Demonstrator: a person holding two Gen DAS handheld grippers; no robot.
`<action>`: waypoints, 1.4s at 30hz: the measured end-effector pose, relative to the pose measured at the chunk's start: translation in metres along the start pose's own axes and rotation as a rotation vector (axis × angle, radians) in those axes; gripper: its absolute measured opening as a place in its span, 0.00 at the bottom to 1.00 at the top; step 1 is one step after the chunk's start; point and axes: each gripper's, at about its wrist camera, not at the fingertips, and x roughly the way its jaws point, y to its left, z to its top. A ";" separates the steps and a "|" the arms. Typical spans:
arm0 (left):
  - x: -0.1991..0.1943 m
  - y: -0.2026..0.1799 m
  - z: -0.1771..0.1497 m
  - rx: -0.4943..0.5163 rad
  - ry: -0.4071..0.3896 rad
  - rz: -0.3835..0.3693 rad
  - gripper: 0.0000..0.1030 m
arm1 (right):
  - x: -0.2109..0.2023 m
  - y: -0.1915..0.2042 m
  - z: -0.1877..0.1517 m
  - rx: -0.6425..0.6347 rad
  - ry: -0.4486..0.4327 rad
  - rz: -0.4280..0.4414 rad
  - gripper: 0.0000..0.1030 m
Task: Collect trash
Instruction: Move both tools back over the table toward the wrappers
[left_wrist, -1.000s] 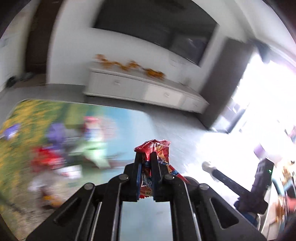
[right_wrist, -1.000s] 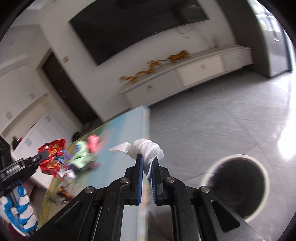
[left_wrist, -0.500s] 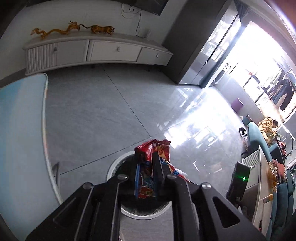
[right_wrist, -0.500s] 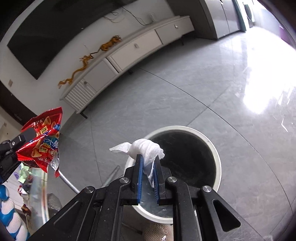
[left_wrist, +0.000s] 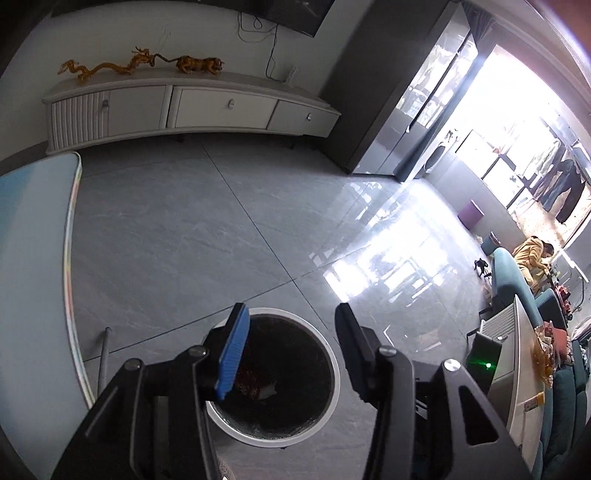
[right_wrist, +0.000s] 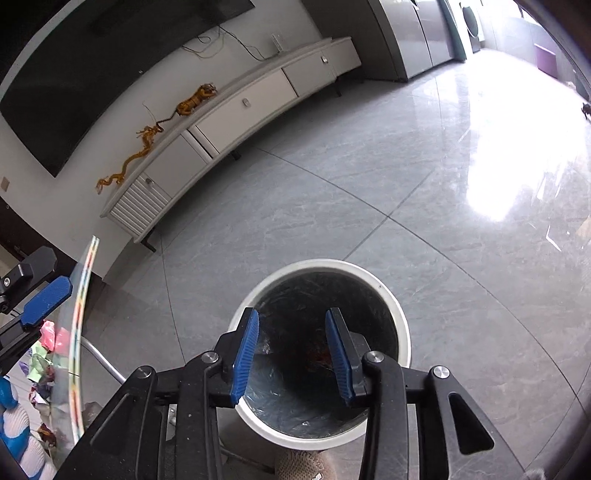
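Observation:
A round white-rimmed trash bin (left_wrist: 334, 373) with a black liner stands on the grey floor; it also shows in the right wrist view (right_wrist: 402, 332). My left gripper (left_wrist: 291, 328) hangs open and empty above it. The red snack wrapper (left_wrist: 248, 380) and a white tissue (left_wrist: 266, 390) lie at the bin's bottom. My right gripper (right_wrist: 291, 328) is open and empty over the bin, with the red wrapper (right_wrist: 320, 357) below. One left fingertip (right_wrist: 48, 301) shows at the left edge.
The table edge (left_wrist: 70, 280) runs down the left, with a metal leg (left_wrist: 103, 362). More colourful wrappers (right_wrist: 44, 354) lie on the table (right_wrist: 75, 350). A white TV cabinet (left_wrist: 192, 107) lines the far wall. A sofa (left_wrist: 517, 280) stands at right.
Both grippers swung from the table to over the bin, then opened. The red snack wrapper and the white tissue dropped into the bin.

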 end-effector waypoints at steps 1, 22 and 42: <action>-0.009 0.000 0.001 0.000 -0.027 0.009 0.45 | -0.008 0.006 0.001 -0.012 -0.016 0.005 0.35; -0.258 0.057 -0.052 -0.032 -0.402 0.130 0.60 | -0.144 0.174 -0.010 -0.326 -0.277 0.230 0.48; -0.378 0.229 -0.159 -0.332 -0.486 0.484 0.61 | -0.096 0.318 -0.144 -0.859 -0.006 0.491 0.52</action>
